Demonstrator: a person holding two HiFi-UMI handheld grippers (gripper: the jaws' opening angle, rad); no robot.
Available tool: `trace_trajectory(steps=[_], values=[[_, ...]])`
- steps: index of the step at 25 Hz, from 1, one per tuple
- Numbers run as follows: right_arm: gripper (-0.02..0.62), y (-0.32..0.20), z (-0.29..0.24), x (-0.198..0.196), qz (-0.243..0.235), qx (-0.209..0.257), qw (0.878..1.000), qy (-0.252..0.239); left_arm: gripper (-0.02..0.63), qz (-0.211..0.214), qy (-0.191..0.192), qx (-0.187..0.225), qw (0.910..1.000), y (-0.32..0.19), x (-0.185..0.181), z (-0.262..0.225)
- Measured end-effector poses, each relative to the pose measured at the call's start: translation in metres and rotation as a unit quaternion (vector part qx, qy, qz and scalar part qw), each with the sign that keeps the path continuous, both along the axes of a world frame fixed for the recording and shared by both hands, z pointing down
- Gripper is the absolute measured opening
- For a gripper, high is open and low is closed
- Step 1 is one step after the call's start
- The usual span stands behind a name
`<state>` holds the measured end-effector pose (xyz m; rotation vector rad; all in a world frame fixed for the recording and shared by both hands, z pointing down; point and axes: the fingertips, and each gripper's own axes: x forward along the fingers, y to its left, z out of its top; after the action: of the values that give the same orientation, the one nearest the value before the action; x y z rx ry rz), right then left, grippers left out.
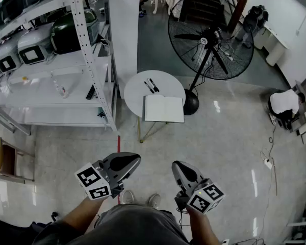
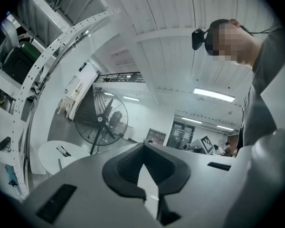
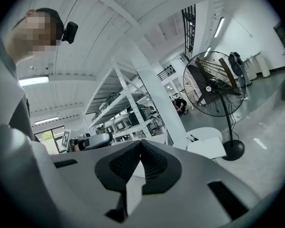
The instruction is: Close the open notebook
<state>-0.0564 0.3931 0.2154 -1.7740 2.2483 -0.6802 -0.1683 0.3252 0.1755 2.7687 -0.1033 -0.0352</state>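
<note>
You hold both grippers low in front of you.
Your left gripper [image 1: 133, 161] and right gripper [image 1: 178, 167] point forward, side by side and apart, jaws closed together on nothing.

Open notebook on the round table

The notebook [image 1: 163, 108] lies flat and open, face up, both white pages blank, with a faint spine crease down the middle. It sits at the near edge of the small white table [image 1: 135, 88], squared roughly to the viewer, and its two near corners jut past the curved rim. From the right gripper view it shows as a pale slab [image 3: 206, 147] at the tabletop's edge.
</note>
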Motion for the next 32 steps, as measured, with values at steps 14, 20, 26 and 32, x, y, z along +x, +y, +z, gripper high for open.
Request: trace_trajectory(steps=[14,20,26,32], values=[[0.020,0.005,0.004,0.022,0.004,0.003,1.000,-0.005,0.015,-0.003,-0.010,-0.001,0.9999,0.009,0.022,0.004],[0.021,0.017,0.006,0.041,0.004,0.004,1.000,-0.013,0.015,-0.004,-0.014,0.003,0.9999,0.022,0.044,0.005],[0.021,0.032,0.013,0.065,-0.003,0.003,1.000,-0.031,0.015,-0.008,-0.020,0.004,0.9998,0.042,0.068,0.008],[0.021,0.043,0.030,0.084,-0.015,-0.003,0.999,-0.049,0.015,-0.022,-0.035,0.001,0.9991,0.059,0.081,0.019]])
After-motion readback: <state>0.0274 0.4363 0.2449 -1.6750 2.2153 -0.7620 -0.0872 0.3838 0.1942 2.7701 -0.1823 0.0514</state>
